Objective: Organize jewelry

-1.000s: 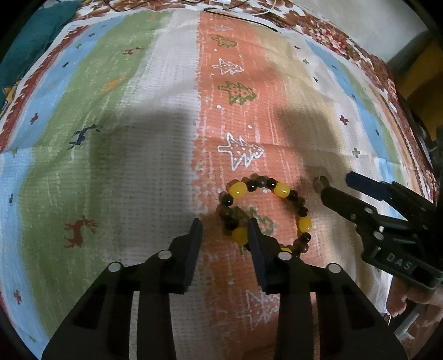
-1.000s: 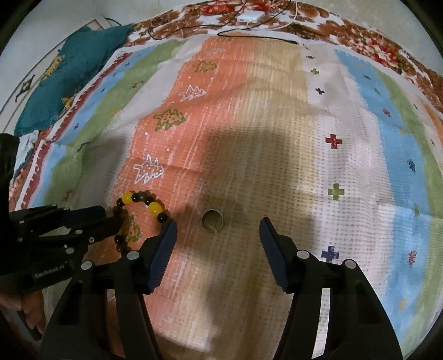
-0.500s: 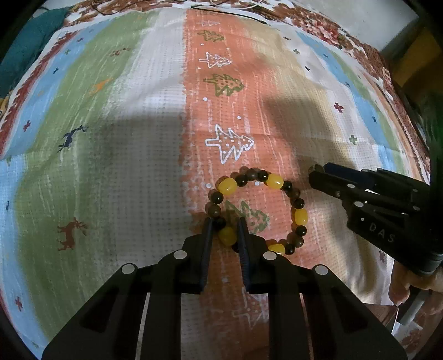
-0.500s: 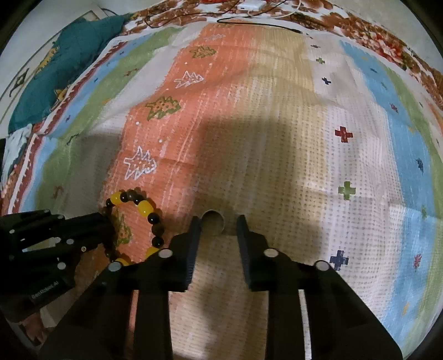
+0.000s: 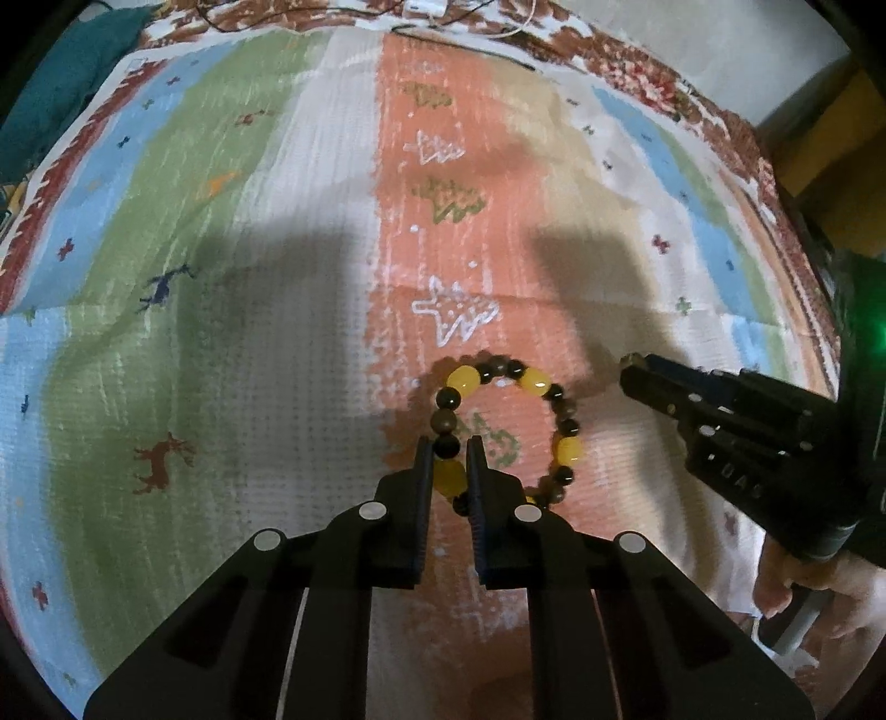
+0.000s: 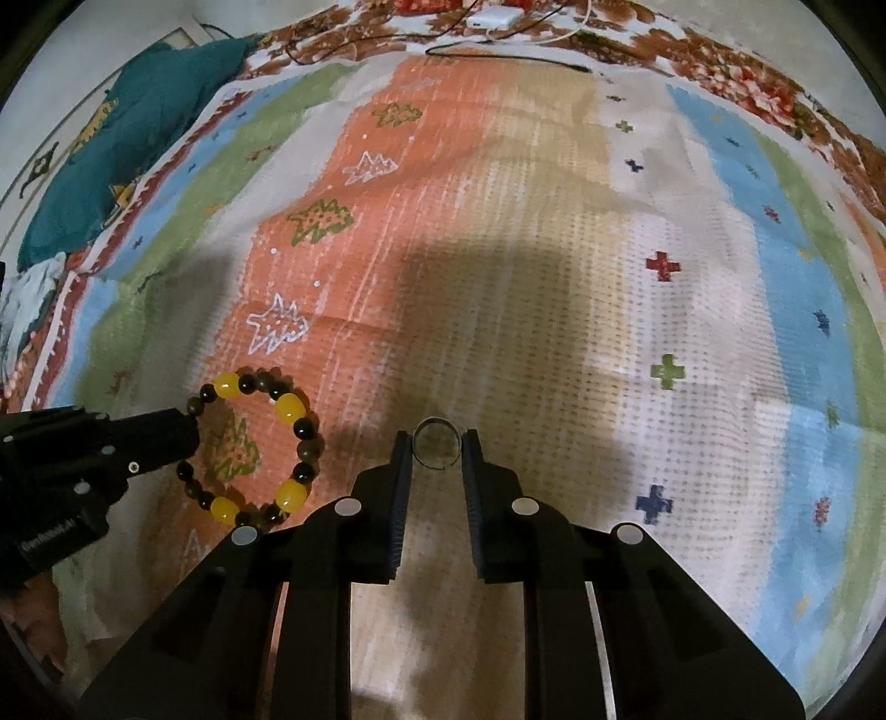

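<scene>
A bracelet (image 5: 534, 379) of yellow and dark beads lies on the orange stripe of the blanket (image 5: 221, 221). My left gripper (image 5: 446, 451) is shut on its near left side, with a dark bead and a yellow bead pinched between the pads. In the right wrist view the bracelet (image 6: 288, 407) sits at the left with the left gripper (image 6: 188, 432) on it. A small metal ring (image 6: 437, 419) stands on the beige stripe. My right gripper (image 6: 437, 443) is closing on it, both pads touching its sides. The right gripper (image 5: 631, 365) also shows at the right of the left wrist view.
The striped blanket (image 6: 720, 277) with tree and cross patterns covers the whole surface. A teal cloth (image 6: 138, 111) lies at the far left edge. A white charger (image 6: 493, 19) with cables rests at the far edge. A hand (image 5: 803, 576) holds the right gripper's handle.
Both grippers went from wide open to closed, the left on the bracelet's near beads, the right around the ring. Neither the bracelet nor the ring has shifted on the blanket.
</scene>
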